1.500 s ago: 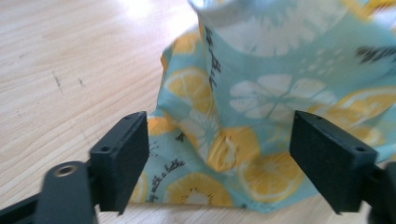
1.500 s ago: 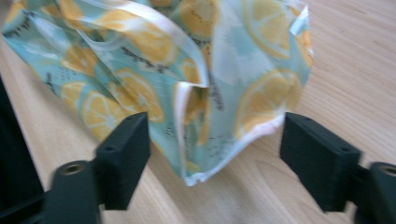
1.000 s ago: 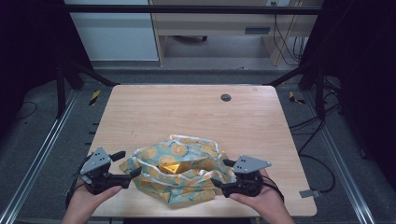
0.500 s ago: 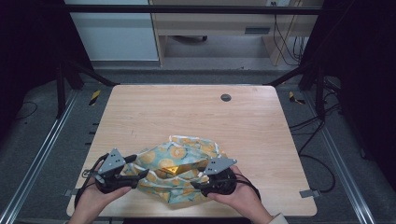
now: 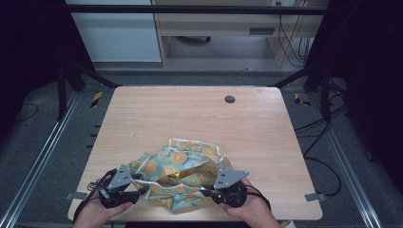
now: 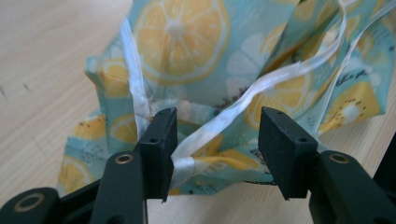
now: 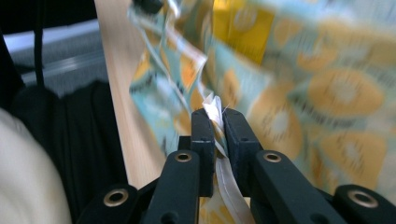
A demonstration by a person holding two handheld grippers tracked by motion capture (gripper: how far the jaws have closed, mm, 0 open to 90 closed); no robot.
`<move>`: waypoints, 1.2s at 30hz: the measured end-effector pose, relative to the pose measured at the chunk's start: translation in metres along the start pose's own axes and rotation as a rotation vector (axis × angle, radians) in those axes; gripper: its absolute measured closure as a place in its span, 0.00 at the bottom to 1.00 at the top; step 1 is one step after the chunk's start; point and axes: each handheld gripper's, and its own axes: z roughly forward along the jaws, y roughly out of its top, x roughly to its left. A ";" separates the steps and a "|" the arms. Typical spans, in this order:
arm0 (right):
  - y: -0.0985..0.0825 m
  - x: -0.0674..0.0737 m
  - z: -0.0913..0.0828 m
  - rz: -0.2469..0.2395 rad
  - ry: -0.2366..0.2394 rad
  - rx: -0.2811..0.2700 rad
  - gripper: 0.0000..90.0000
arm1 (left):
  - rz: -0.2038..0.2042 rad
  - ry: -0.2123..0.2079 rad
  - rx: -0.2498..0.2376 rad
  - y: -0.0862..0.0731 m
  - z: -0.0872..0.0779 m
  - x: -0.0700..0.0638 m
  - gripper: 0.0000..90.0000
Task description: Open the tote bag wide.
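A crumpled teal bag (image 5: 190, 159) printed with lemon slices lies at the near middle of the wooden table (image 5: 190, 114). My left gripper (image 5: 139, 190) is at the bag's near left corner. In the left gripper view the left gripper (image 6: 217, 140) is open, and a white handle strap (image 6: 261, 84) runs between its jaws against the left one. My right gripper (image 5: 209, 192) is at the bag's near right side. In the right gripper view the right gripper (image 7: 218, 122) is shut on a white strap (image 7: 214, 105), with the blurred bag (image 7: 327, 93) behind it. Something yellow (image 5: 180, 175) shows inside the bag's mouth.
A small round dark grommet (image 5: 230, 99) sits in the table near its far edge. Bare wood stretches from the bag to that far edge. Metal rails (image 5: 43, 156) and cables (image 5: 323, 128) run on the floor at both sides.
Both hands have come inward toward the bag, the left one rightward and the right one leftward. The bag has bunched up narrower between them.
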 end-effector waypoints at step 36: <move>0.037 -0.014 -0.021 0.012 -0.129 0.038 0.40 | 0.061 -0.019 0.090 -0.009 0.010 -0.001 0.85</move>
